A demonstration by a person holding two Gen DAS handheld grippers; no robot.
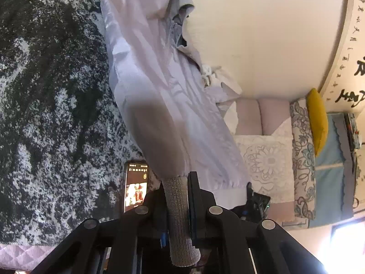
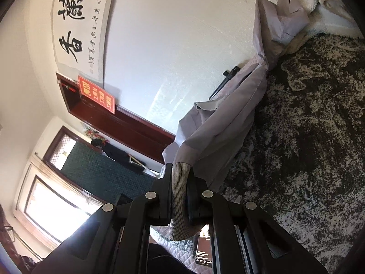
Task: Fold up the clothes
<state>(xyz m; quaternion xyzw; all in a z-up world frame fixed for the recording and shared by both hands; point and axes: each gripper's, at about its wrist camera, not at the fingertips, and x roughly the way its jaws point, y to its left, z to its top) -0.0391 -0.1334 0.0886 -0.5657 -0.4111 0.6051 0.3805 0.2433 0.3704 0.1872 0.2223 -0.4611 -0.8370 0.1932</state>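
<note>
The left gripper (image 1: 176, 182) has its jaws closed tight on a grey ribbed cuff (image 1: 180, 217), the knit band running back between the 2 jaws. Ahead of those jaws the pale lilac garment (image 1: 146, 73) stretches away, lifted and drawn taut over the dark mottled blanket (image 1: 50, 105). Pinching the cuff gives a firm, non-slipping hold on a slippery fabric, I judge. Just left of the jaws a phone (image 1: 136, 186) lies on the blanket with its screen lit.

The right gripper (image 2: 180, 171) is likewise clamped on a second ribbed cuff (image 2: 179, 203), and the garment (image 2: 228, 123) rises ahead of its jaws, sagging in loose folds toward the wall (image 2: 171, 45). With 1 cuff in each gripper, the garment seems held spread between them so it can be straightened and laid flat for folding.
</note>
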